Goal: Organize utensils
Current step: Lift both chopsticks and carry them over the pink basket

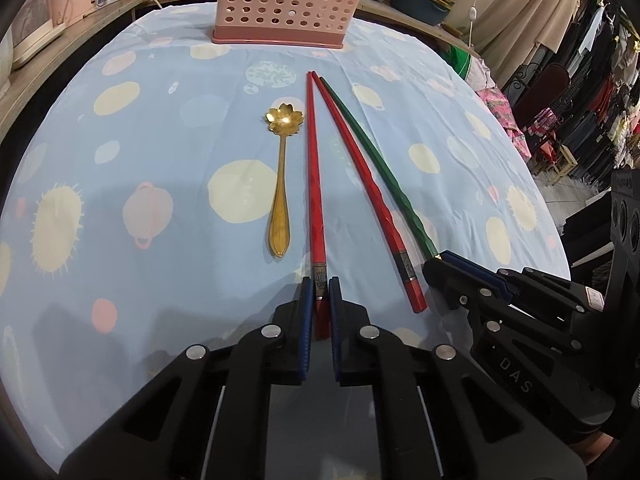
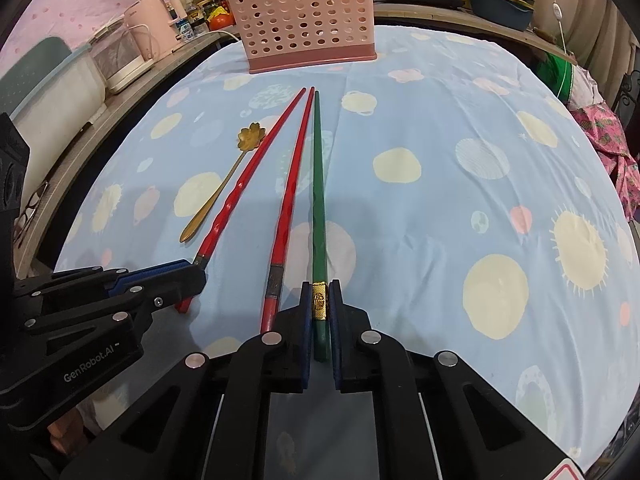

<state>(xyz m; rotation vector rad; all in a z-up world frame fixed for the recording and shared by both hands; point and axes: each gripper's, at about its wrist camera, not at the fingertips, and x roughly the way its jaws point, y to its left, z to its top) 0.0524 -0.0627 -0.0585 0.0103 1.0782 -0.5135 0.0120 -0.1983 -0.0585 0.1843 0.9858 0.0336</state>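
Observation:
Two red chopsticks, a green chopstick and a gold flower-bowl spoon [image 1: 280, 184] lie on the blue patterned tablecloth [image 1: 160, 240], tips toward a pink perforated utensil holder [image 1: 286, 0]. My left gripper [image 1: 320, 284] is shut on the near end of the left red chopstick [image 1: 314, 168]. My right gripper [image 2: 321, 286] is shut on the gold-banded end of the green chopstick [image 2: 318, 184]. The second red chopstick [image 2: 290, 196] lies loose between them. The spoon [image 2: 224, 184] lies left of the chopsticks. The holder [image 2: 308, 16] stands at the table's far side.
A wooden counter behind the table holds a pink kettle [image 2: 154, 28], jars, tomatoes and pots [image 2: 500, 4]. Clothes racks [image 1: 592, 92] stand off the right edge. The right gripper's body [image 1: 520, 300] sits close beside the left one.

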